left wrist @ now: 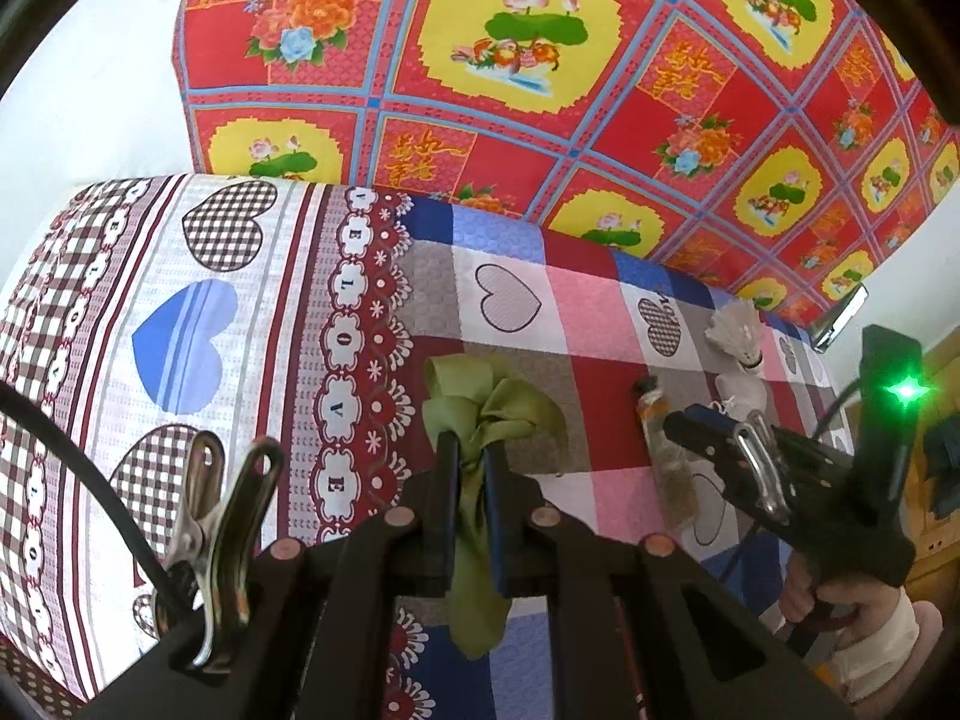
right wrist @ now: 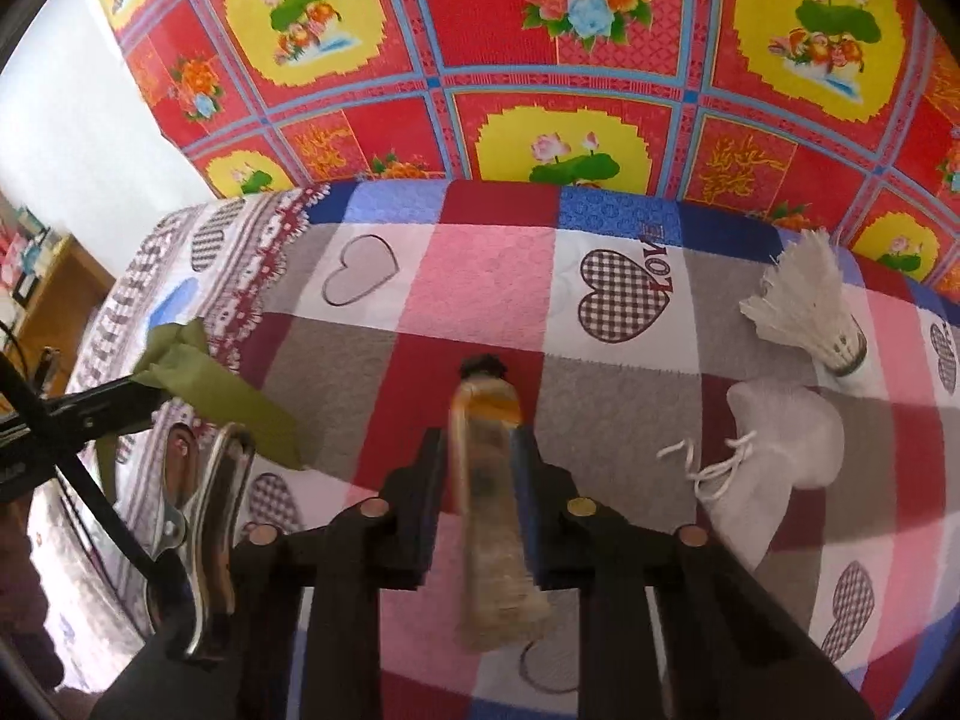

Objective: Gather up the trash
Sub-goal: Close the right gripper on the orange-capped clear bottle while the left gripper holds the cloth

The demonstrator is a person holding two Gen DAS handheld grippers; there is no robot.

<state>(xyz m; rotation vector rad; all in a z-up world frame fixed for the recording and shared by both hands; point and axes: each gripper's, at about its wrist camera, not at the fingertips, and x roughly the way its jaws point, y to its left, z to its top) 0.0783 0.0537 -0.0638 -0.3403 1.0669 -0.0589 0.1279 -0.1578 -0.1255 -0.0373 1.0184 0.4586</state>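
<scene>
Left hand-held gripper (left wrist: 470, 468) pinching a crumpled olive-green strip of ribbon-like fabric (left wrist: 489, 414) between black fingers, above a bed in a patchwork heart-print quilt (left wrist: 510, 252). Right hand-held gripper (right wrist: 483, 468) clamped on a squeezed, translucent tube with an orange band and dark cap (right wrist: 489, 480), cap pointing to 12 o'clock. At 2 o'clock from that tube, lying on the quilt: a white feather shuttlecock (right wrist: 804, 312), and just beside it toward 5 o'clock, a white drawstring cloth pouch (right wrist: 774, 450); behind the bed, a red-and-yellow floral cloth (right wrist: 540, 30).
</scene>
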